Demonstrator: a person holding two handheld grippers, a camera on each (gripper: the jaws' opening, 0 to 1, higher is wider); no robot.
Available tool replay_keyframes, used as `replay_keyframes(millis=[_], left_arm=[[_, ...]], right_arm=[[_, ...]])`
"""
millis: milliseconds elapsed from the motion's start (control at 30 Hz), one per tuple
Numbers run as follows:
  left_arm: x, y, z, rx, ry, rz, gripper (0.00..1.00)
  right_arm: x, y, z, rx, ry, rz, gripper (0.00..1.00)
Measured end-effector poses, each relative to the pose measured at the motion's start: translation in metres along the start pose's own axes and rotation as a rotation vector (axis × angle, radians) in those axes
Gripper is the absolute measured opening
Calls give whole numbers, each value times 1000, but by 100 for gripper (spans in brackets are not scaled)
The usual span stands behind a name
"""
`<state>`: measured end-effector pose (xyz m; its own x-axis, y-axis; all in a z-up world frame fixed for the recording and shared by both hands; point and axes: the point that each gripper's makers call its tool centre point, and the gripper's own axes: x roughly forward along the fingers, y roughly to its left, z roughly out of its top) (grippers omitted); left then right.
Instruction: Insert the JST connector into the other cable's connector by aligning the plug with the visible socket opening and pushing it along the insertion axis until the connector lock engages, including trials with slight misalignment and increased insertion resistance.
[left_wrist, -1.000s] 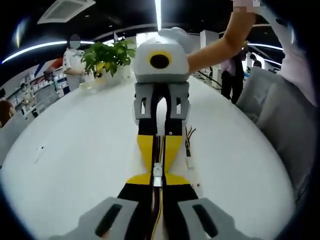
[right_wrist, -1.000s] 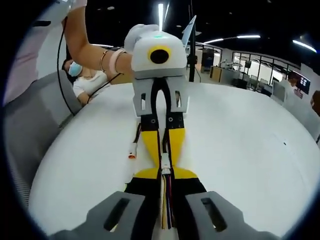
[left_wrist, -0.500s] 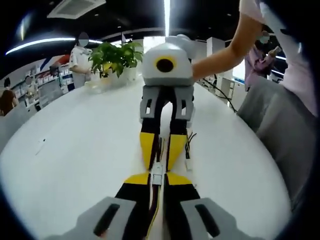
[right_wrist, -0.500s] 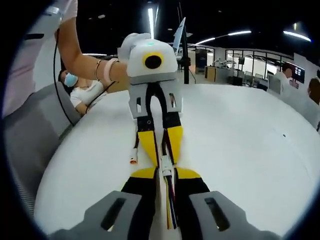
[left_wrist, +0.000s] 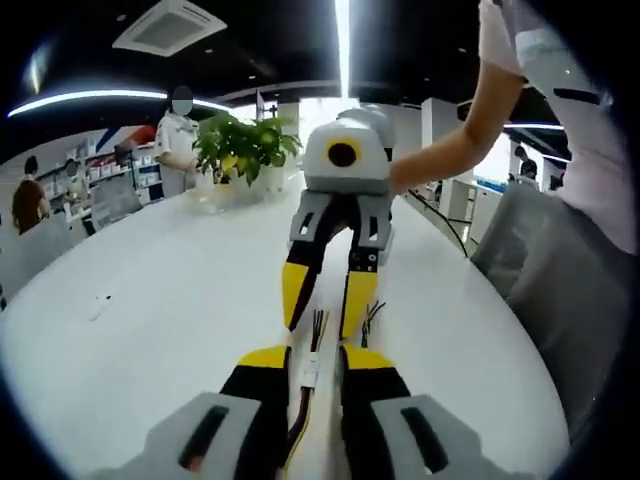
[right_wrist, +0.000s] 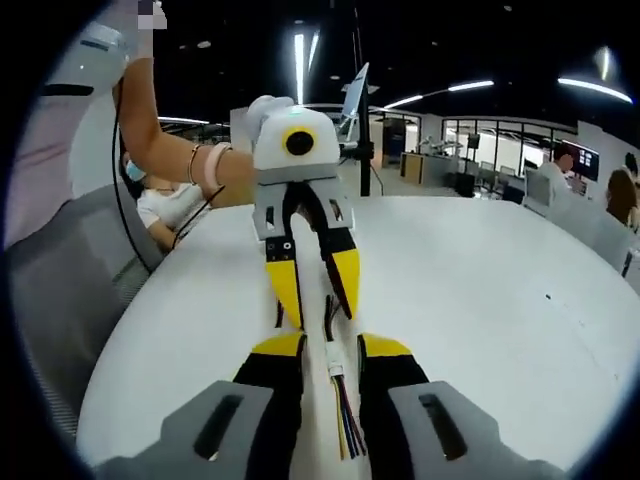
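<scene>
A white JST connector (left_wrist: 310, 371) with its red, yellow and black wires lies on the white table (left_wrist: 160, 300) in the gap between my left gripper's (left_wrist: 315, 352) yellow-tipped jaws, which stand open and touch nothing. Facing it, my right gripper (left_wrist: 320, 330) hangs above the table with its jaws spread. In the right gripper view the same connector (right_wrist: 335, 372) rests between the open right gripper (right_wrist: 333, 342), coloured wires trailing toward the camera. The left gripper (right_wrist: 322, 320) is open and raised beyond it. I cannot tell whether plug and socket are locked.
A second loose cable (left_wrist: 370, 320) lies just right of the connector. A potted plant (left_wrist: 245, 145) stands at the table's far edge. A grey chair (left_wrist: 560, 300) is close on the right. People stand in the background.
Both grippers have opened and let go of the cable, which now lies on the table. They have drawn apart and lifted a little.
</scene>
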<state>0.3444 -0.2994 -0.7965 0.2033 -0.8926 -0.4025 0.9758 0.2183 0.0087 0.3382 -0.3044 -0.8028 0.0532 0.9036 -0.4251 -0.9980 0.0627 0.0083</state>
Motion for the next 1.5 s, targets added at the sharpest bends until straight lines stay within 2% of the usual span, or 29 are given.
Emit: replay_keyframes(millis=[167,300,467,567,667,800,1067,1500], left_arm=[[-6,-9,2,42,-8,19,14],[-8,-22,-5,43,3,10,14],[-8,-34,-17,46,32,-2,13],[-6,-38,-25,18,35,2,12],[-4,-40,-32,16,56,10,12],[-2,-40,-37,-7,42,26,12],[0,-40,-47,-24,64,34,10],[2,-37,-53,-11,73,24,5]], right_arm=[[-11,11,1,-1,-6,1,17],[-15,18,-2,-3,-4,-6,16],[-16,25,-14,5,17,-7,15],[-15,26,-27,30,39,-19,13],[-14,28,-30,39,41,-21,14],[-9,32,-35,35,53,-20,14],[-4,33,-40,52,57,-12,12],[-1,36,-46,54,66,3,10]])
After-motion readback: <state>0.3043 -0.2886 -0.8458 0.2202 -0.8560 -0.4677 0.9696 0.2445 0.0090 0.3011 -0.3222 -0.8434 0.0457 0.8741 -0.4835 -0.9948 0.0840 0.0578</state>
